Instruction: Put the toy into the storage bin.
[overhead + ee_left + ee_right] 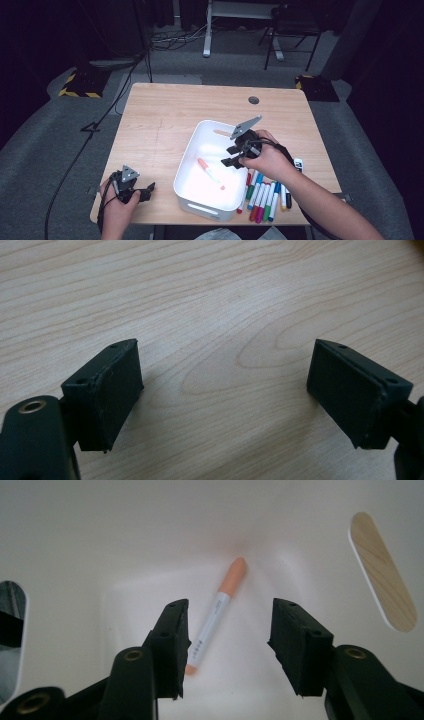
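The right gripper [234, 156] hangs over the white plastic bin [186, 170], and its jaws stand partly apart with nothing between the pads. In the right gripper view the orange-capped white marker [216, 615] lies flat on the bin floor below the jaws, free of them. So I judge this marker as already put in, and the work in hand is to move the markers from the table into the bin, one after another.

The relation that decides the next move is this: the row of coloured markers [263, 197] lies on the light wooden table [160, 120] just beside the bin's right wall, on the near side — toward the person and directly under the right forearm. The markers lie with their long axes running roughly away from the person, side by side and touching. The right gripper is much the nearer one; it must draw back over the bin wall and come down with the jaws set across a marker, not along it.

The left gripper [142, 192] rests near the table's front left corner, well apart from the bin, its jaws wide and empty above bare wood.
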`<state>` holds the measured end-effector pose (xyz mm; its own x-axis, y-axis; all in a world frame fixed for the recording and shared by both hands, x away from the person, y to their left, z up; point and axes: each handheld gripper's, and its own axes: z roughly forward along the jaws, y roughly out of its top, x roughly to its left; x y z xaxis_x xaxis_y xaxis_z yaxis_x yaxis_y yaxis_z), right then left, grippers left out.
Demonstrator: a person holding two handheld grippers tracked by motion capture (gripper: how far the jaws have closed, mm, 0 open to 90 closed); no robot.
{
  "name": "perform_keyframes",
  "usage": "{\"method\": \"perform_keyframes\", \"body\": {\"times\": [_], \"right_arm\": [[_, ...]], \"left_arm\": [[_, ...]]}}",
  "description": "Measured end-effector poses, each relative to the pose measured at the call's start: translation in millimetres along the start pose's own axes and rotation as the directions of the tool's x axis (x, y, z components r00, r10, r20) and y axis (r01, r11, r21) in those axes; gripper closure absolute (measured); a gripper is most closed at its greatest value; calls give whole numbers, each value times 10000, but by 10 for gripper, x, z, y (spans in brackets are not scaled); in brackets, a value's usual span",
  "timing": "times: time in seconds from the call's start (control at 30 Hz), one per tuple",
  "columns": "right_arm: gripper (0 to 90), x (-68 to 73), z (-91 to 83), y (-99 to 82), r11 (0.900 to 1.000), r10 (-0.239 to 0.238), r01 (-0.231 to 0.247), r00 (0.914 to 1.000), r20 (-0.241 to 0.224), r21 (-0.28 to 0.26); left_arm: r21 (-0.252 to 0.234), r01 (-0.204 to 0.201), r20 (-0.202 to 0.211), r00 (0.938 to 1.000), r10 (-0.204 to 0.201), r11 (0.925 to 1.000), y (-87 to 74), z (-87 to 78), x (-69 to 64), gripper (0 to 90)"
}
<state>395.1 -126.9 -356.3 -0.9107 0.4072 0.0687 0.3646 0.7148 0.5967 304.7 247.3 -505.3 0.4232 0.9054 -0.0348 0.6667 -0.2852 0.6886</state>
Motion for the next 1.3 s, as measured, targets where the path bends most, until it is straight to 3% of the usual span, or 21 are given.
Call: {"method": "perform_keyframes", "body": {"times": [0.27, 0.4, 0.5, 0.53, 0.6, 0.77, 1.0, 1.3], "right_arm": [[477, 8, -306, -51, 9977, -111, 127, 9996, 248, -662], [483, -45, -461, -139, 9948, 150, -97, 9986, 514, -1013], [483, -135, -591, -229, 9870, 624, -556, 9972, 410, -1507], [491, -203, -658, -283, 9838, 745, -624, 9950, 670, -1679], [494, -237, -689, -311, 9812, 902, -768, 9935, 689, -1768], [508, -459, -813, -503, 9763, 1311, -1057, 9831, 1277, -1886], [539, -612, -770, -676, 9779, 1359, -1052, 9766, 1668, -1805], [555, -785, -465, -898, 9855, 1350, -1103, 9702, 2011, -1291]], "left_arm": [[-1, 15, 12, 10000, -15, 10000, 1, 1, 1, 150], [9, -46, -8, 10000, 46, 10000, 9, 4, 9, 146], [28, -60, -37, 10000, 60, 10000, 18, 10, 12, 144], [28, -66, -52, 10000, 66, 10000, 20, 10, 12, 142], [5, -3, 12, 10000, 3, 10000, 23, 19, 9, 142], [9, -19, -6, 10000, 19, 10000, 27, 23, 10, 141], [29, -74, 111, 9999, 73, 10000, 43, 37, 35, 138], [33, -97, 119, 9999, 97, 9999, 45, 40, 37, 137]]}}
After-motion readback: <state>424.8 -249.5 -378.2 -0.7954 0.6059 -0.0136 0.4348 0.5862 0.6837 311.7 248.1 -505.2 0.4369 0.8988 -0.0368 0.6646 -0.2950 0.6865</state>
